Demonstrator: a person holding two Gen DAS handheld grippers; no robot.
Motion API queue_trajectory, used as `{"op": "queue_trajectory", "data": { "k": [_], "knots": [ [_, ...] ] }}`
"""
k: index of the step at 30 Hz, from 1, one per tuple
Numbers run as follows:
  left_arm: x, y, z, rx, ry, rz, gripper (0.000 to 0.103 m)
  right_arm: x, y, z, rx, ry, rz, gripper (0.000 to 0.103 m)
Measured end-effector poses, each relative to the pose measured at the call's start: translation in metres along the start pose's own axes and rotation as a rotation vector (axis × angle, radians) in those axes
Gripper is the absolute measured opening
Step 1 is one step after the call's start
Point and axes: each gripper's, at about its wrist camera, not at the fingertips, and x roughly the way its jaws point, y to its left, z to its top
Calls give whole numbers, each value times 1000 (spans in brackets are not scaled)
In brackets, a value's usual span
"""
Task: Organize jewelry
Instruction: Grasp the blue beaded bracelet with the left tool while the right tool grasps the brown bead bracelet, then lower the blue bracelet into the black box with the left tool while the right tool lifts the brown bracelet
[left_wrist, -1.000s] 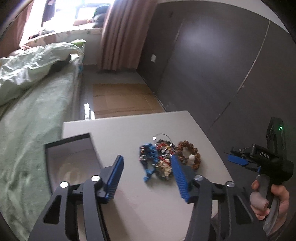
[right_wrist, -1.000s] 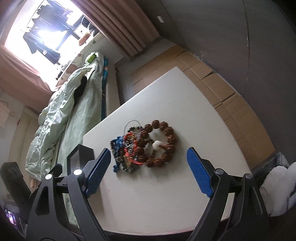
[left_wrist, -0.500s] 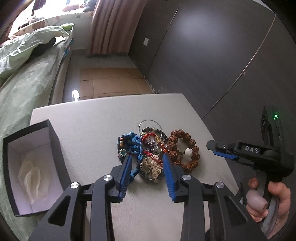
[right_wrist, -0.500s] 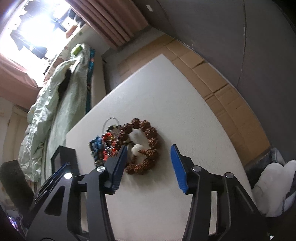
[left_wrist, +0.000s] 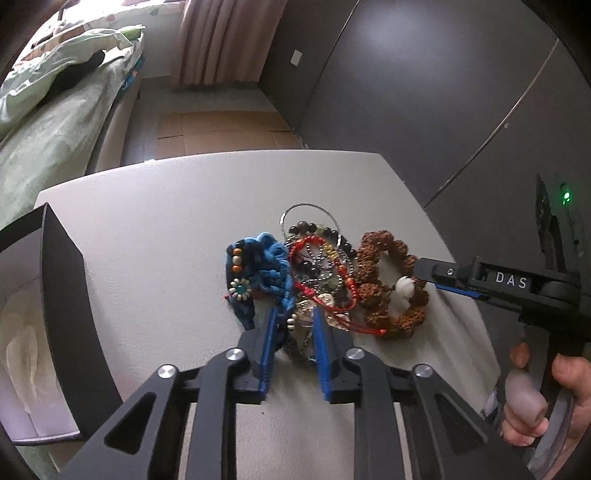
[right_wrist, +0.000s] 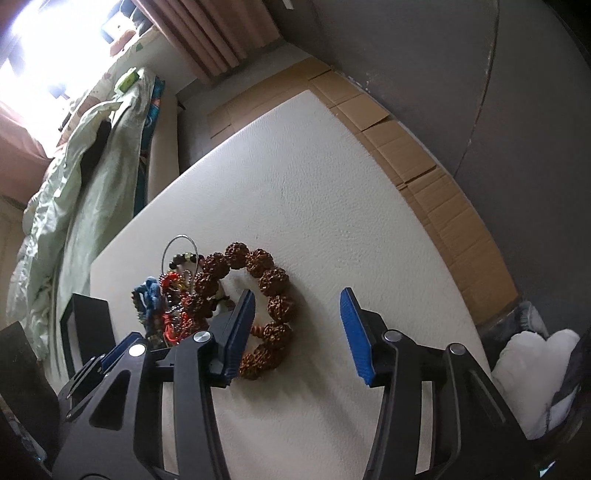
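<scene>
My left gripper (left_wrist: 293, 332) sits at the near edge of the jewelry pile (left_wrist: 314, 273) on the worktop (left_wrist: 166, 221), its blue pads drawn in narrow around a strand at the pile's front — I judge it pinched on something there, though which piece I cannot tell, since the blue cord bracelet (left_wrist: 266, 266) and a pendant cross between the pads. The black box (left_wrist: 62, 295) I take for the destination stands open, off to the left of this gripper and near it, so the left hand has the shorter carry.

My right gripper (right_wrist: 297, 332) is wide open and holds nothing. One pad reaches into the ring of the brown bead bracelet (right_wrist: 273, 295), the other stands outside it — the ring's right arc lies between them. That bracelet lies flat, touching the pile's right side.
</scene>
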Motion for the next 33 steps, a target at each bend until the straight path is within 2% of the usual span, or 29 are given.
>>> {"op": "queue_trajectory", "data": {
  "k": [1, 2, 12, 13, 14, 15, 17, 19, 28, 33],
  "knots": [
    [0, 0, 0, 4, -4, 13, 6, 2, 3, 0, -16, 1, -9, 49],
    [-2, 1, 0, -2, -13, 13, 6, 3, 6, 0, -30, 1, -15, 49],
    [-31, 11, 2, -38, -79, 24, 5, 14, 23, -4, -115, -28, -90, 49],
    [-35, 11, 3, -39, -87, 21, 4, 14, 23, -5, -116, -34, -100, 43],
    [-39, 12, 4, -40, -96, 17, 4, 14, 23, -5, -122, -40, -121, 31],
    [-43, 11, 5, -41, -104, 13, 4, 14, 23, -5, -122, -37, -100, 23],
    [-51, 13, 6, -44, -117, 6, 4, 14, 23, -5, -114, -23, -76, 19],
    [-59, 14, 7, -52, -132, -4, 0, 13, 21, -6, -105, -18, -62, 18],
    [-92, 20, 12, -79, -203, -33, 0, -27, 21, -4, -64, -92, 101, 18],
    [-85, 16, 11, -58, -155, -5, 0, -44, 28, -6, -58, -130, 149, 18]
  ]
}}
